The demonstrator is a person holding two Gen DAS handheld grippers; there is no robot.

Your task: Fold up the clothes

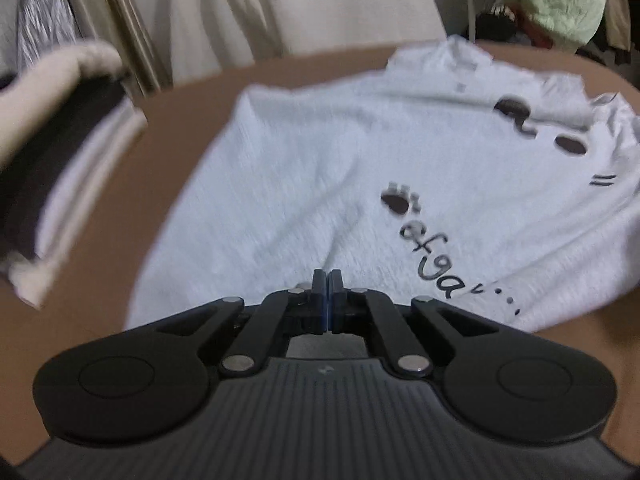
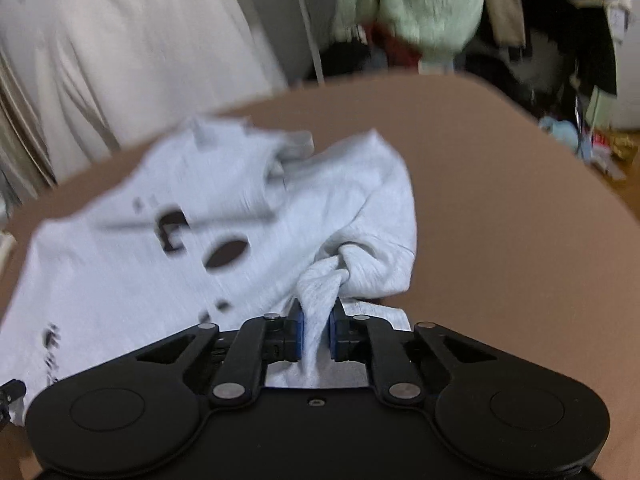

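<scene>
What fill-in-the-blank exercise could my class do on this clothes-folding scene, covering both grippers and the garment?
1. The right gripper is shut on a bunched fold of the ___ sweatshirt.
2. The left gripper has its jaws ___, with nothing between them.
3. The sweatshirt lies on a ___ table.
4. The print on the sweatshirt is ___ in colour.

Missing words: white; shut; brown; black

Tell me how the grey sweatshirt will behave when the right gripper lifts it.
Probably floppy: the sweatshirt already bunches into a twisted fold where the right gripper pinches it. The rest would likely drag and sag rather than rise flat, since it lies spread across the brown table. Its knit looks thick, so it should grip well between the pads and hardly slip.
</scene>
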